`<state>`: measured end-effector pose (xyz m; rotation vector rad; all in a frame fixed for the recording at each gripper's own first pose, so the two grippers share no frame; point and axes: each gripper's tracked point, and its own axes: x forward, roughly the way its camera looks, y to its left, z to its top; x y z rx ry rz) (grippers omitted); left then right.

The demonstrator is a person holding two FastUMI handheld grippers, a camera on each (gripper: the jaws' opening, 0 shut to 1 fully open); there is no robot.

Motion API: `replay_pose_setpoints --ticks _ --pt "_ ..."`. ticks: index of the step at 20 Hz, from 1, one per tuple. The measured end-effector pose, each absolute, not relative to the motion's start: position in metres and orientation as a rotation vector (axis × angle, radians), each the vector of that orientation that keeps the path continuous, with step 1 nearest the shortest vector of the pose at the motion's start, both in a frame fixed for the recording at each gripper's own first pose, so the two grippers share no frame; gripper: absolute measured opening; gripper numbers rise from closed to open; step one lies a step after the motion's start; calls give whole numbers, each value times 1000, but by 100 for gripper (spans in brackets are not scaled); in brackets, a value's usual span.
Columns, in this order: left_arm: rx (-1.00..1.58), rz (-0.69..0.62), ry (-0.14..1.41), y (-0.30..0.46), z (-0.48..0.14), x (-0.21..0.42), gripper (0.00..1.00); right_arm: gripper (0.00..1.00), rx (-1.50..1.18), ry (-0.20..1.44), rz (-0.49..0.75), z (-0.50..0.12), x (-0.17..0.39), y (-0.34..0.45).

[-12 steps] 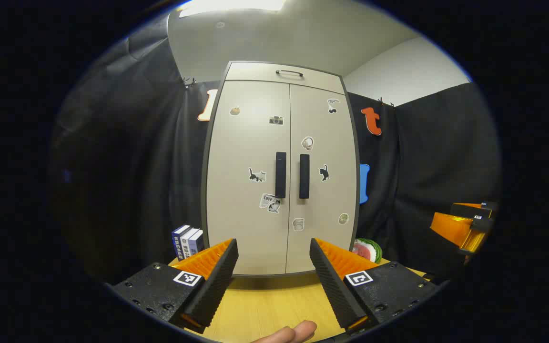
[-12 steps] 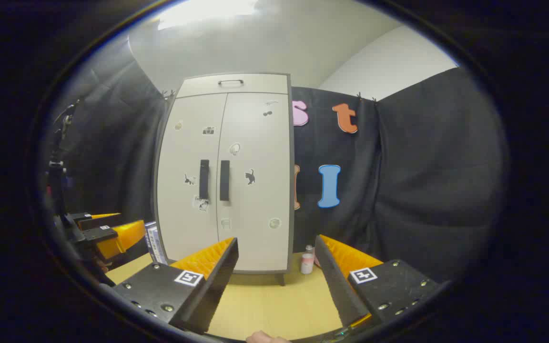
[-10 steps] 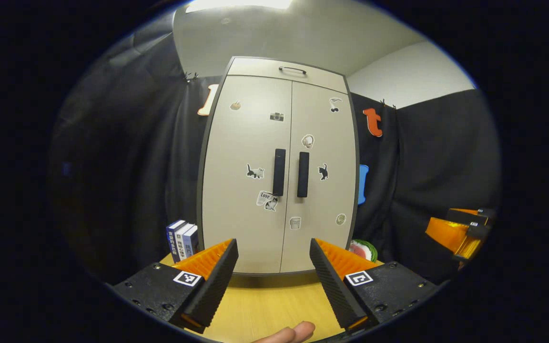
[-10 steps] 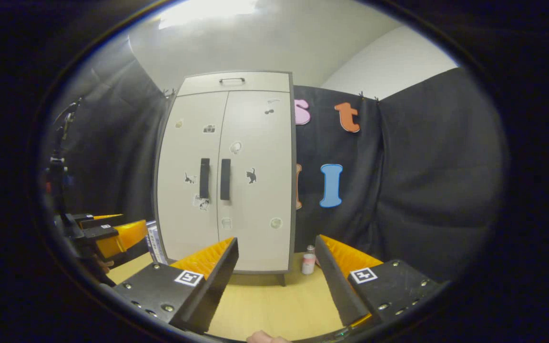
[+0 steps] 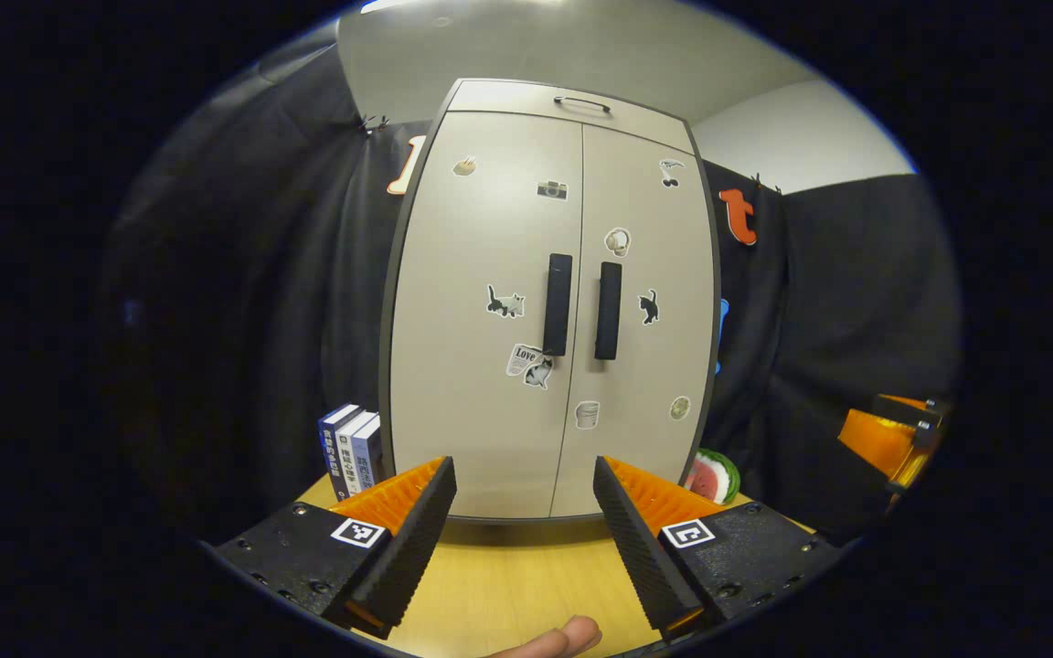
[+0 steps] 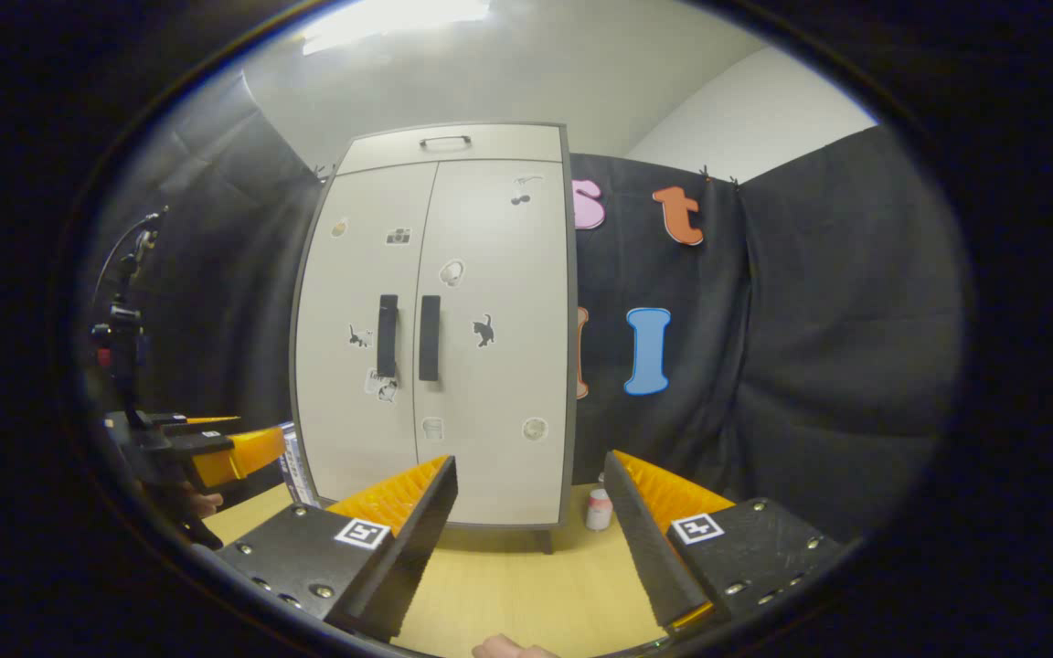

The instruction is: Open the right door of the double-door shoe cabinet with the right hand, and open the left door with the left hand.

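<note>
A beige double-door shoe cabinet (image 5: pixel 490 366) (image 6: pixel 499 393) with stickers stands upright on a wooden table, both doors closed. Two dark vertical handles sit side by side at the middle seam: the left door's handle (image 5: pixel 558 304) (image 6: pixel 387 335) and the right door's handle (image 5: pixel 608 311) (image 6: pixel 430 337). My left gripper (image 5: pixel 524 493) is open, low in front of the cabinet and well short of it. My right gripper (image 6: pixel 528 489) is also open, facing the cabinet's right half from a distance. Each gripper appears at the edge of the other's view, the right one (image 5: pixel 892 434) and the left one (image 6: pixel 207 448).
The wooden table (image 5: pixel 508 585) runs under both grippers. Several upright books (image 5: pixel 351 450) stand left of the cabinet. A watermelon slice (image 5: pixel 714 475) lies at its right foot, with a small pink-and-white bottle (image 6: pixel 597 510) nearby. Black cloth walls close in behind and to the sides.
The cabinet looms larger and higher in the left gripper view, so my left gripper has moved closer and a bit lower. My right gripper has edged forward slightly. Doors stay closed.
</note>
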<state>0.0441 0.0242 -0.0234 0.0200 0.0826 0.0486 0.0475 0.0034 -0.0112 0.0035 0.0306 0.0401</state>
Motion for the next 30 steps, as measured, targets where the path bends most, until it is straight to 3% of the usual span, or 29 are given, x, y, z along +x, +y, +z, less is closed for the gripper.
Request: replay_pose_setpoints --ticks 12,19,25,30 --pt "53 46 69 41 -38 57 94 96 -13 78 59 -23 103 44" --pt "30 55 72 66 -44 57 95 94 13 90 56 0 180 78" --pt "17 95 90 95 -55 51 95 94 43 64 148 30 263 125" --pt "66 84 98 105 -64 47 95 96 50 70 182 33 298 167"
